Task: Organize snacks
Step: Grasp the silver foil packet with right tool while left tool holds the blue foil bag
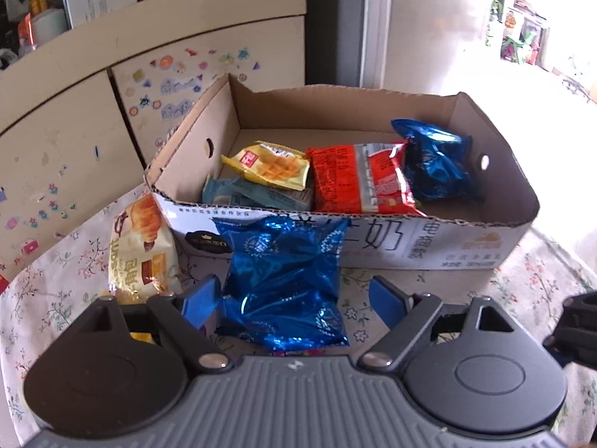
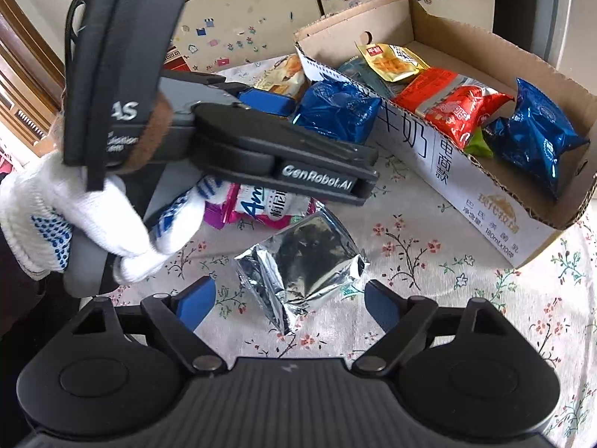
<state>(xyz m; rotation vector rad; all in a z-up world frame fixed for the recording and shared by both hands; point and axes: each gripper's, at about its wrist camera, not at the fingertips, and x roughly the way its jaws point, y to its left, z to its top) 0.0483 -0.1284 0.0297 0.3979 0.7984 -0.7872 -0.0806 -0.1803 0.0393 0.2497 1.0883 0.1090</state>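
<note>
A cardboard box (image 1: 373, 246) holds a yellow packet (image 1: 272, 166), a red packet (image 1: 358, 179), a teal packet (image 1: 246, 194) and a blue foil bag (image 1: 433, 160). My left gripper (image 1: 294, 298) is open around a second blue foil bag (image 1: 287, 280) lying in front of the box; the left finger touches it, the right finger stands apart. My right gripper (image 2: 291, 300) is open over a silver foil packet (image 2: 302, 261) on the tablecloth. The box (image 2: 485, 201) and the left gripper's blue bag (image 2: 335, 110) also show in the right wrist view.
A bread packet (image 1: 143, 246) lies left of the box. A pink-and-white packet (image 2: 261, 205) lies under the left gripper's body. A stickered cabinet (image 1: 74, 149) stands behind. A floral tablecloth (image 2: 429, 261) covers the table.
</note>
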